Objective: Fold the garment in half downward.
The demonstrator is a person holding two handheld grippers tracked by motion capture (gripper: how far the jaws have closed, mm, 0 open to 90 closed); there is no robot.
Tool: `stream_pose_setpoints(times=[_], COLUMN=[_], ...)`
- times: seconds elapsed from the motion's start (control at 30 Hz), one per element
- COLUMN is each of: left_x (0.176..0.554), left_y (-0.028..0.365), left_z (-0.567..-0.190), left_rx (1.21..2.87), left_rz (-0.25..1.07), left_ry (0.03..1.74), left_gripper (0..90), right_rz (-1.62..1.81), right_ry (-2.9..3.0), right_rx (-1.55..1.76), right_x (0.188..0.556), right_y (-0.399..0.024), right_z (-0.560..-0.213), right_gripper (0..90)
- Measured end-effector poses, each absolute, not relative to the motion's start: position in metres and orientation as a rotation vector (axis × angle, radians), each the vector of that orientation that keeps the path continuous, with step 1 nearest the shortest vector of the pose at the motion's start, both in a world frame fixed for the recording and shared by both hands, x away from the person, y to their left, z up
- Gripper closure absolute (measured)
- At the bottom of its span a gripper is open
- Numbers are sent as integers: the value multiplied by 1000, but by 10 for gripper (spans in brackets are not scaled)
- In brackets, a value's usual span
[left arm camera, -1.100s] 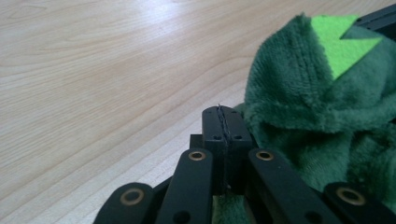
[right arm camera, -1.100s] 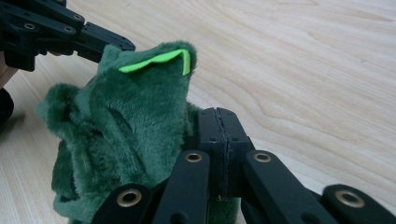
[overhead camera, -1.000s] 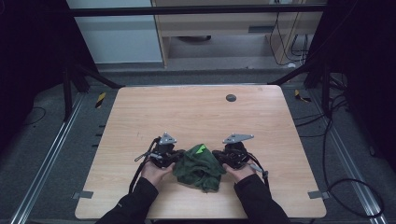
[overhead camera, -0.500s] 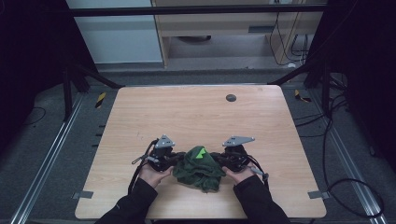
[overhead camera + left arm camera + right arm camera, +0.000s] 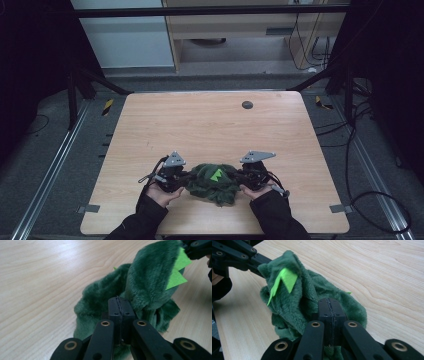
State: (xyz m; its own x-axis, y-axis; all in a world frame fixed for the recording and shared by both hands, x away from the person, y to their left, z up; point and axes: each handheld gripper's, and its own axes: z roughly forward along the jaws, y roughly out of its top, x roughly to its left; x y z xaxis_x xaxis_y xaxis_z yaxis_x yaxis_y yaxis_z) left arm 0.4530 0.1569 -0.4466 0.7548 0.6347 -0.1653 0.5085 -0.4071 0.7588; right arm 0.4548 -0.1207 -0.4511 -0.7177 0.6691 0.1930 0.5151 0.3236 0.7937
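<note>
A dark green plush cloth (image 5: 214,184) with bright green felt triangles (image 5: 217,174) hangs bunched between my two grippers, low over the wooden table (image 5: 210,130) near its front edge. My left gripper (image 5: 188,177) is shut on the cloth's left end, and my right gripper (image 5: 240,178) is shut on its right end. In the left gripper view the black jaws (image 5: 117,305) press together with the plush (image 5: 147,282) around them, and the right gripper (image 5: 197,248) holds the raised far end. In the right gripper view the jaws (image 5: 329,307) pinch the plush (image 5: 299,302). The left gripper (image 5: 249,258) grips the far edge.
A small dark round spot (image 5: 247,104) sits at the table's far side. Metal rails (image 5: 55,165) and cables (image 5: 360,165) run along the floor on both sides of the table. Grey tape tabs (image 5: 88,208) mark the front corners.
Both hands have drawn the cloth slightly toward the table's front edge, the left one more. Both grippers have stayed shut on it.
</note>
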Motion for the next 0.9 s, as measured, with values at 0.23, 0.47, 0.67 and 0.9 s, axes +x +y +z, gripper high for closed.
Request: stream_pose_setpoints(times=[0.23, 0.47, 0.67, 0.9], left_x=[444, 436, 430, 424], left_y=[158, 157, 157, 156], left_z=[-447, -449, -453, -456], left_rx=[2112, 2127, 2142, 2159], left_rz=[175, 168, 151, 142], left_ry=[838, 822, 823, 831], left_gripper=[900, 900, 900, 900], right_rz=[1352, 1349, 1353, 1346], right_ry=[2430, 2448, 2459, 2483], right_rx=[1083, 1067, 1063, 1066], right_x=[447, 442, 436, 431], right_y=[-119, -118, -118, -120], right_z=[-451, -453, -454, -458], right_gripper=[898, 898, 897, 896])
